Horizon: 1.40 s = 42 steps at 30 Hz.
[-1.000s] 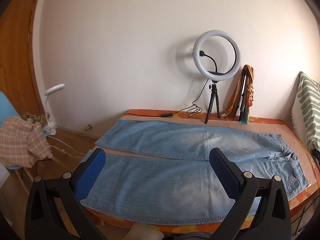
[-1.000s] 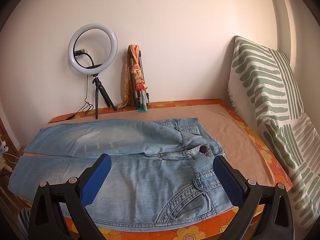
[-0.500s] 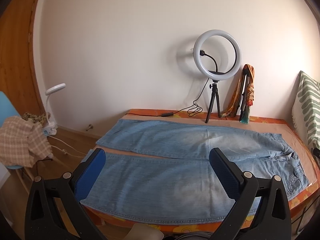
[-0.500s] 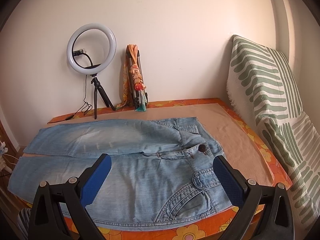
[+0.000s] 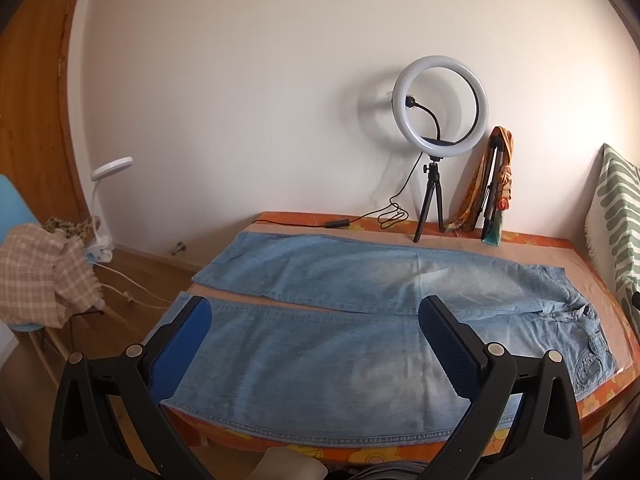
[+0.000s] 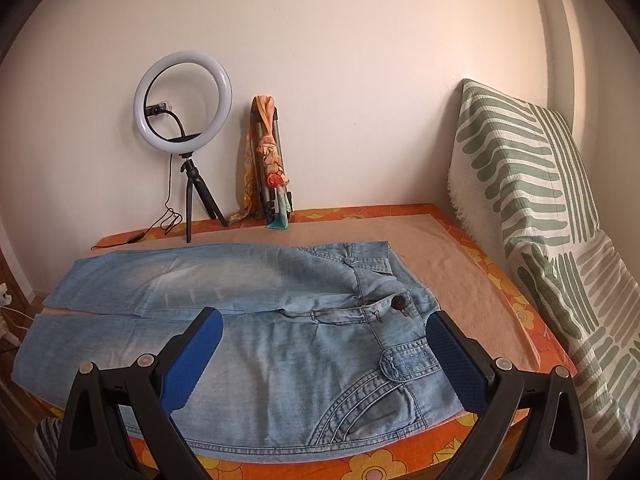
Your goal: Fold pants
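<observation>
The pants (image 6: pixel 248 320) lie flat on the bed (image 6: pixel 472 276), legs side by side. The waist end is toward the bed's right edge and the leg ends reach the left edge. A ring light (image 6: pixel 183 101) stands at the back edge, behind the legs. A folded stand (image 6: pixel 271 168) leans on the wall just right of it. A pillow (image 6: pixel 532 200) stands along the right edge. A chair (image 5: pixel 24 280) with cloth on it stands on the floor, left of the bed.

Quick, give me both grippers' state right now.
Left gripper: open, holding nothing, above the jeans.
Right gripper: open, holding nothing, above the jeans' waist end.
</observation>
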{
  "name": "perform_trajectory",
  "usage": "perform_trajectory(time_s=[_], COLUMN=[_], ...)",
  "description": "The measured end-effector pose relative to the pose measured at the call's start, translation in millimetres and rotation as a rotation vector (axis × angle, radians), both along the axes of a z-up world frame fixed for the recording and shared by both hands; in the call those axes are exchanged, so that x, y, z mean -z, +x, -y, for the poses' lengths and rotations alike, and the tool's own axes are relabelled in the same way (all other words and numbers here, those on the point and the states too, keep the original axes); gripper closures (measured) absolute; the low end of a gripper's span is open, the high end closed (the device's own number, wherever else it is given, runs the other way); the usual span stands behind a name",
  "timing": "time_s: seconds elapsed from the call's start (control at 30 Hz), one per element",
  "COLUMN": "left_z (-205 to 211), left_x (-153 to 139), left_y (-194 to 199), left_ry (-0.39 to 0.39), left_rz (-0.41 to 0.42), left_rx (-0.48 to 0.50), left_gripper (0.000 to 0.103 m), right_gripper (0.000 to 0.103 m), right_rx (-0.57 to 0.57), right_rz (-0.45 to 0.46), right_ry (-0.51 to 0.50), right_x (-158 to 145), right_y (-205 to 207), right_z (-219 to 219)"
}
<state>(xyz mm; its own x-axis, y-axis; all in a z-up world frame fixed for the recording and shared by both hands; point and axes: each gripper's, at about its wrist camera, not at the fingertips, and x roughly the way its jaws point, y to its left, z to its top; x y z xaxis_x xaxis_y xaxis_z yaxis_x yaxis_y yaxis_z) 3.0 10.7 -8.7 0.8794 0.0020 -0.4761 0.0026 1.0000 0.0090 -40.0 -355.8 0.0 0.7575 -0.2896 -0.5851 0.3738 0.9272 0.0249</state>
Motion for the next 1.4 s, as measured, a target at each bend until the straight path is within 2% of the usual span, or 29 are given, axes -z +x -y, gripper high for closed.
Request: perform_trajectory(time_s=[0.73,1.4], left_z=[-6.7,-6.7], left_x=[0.0,4.1], left_y=[7.1,40.0], left_ry=[0.01,0.074], left_rz=[-0.007,-0.004], left_rx=[-0.012,-0.038], left_gripper=[0.0,0.0], right_gripper=[0.0,0.0], right_rx=[-0.025,-0.149], right_rz=[0.012,-0.009], right_ry=[-0.018,-0.05], right_x=[-4.7,-2.5], right_y=[7.4,63.0], right_z=[-7.3,-20.4])
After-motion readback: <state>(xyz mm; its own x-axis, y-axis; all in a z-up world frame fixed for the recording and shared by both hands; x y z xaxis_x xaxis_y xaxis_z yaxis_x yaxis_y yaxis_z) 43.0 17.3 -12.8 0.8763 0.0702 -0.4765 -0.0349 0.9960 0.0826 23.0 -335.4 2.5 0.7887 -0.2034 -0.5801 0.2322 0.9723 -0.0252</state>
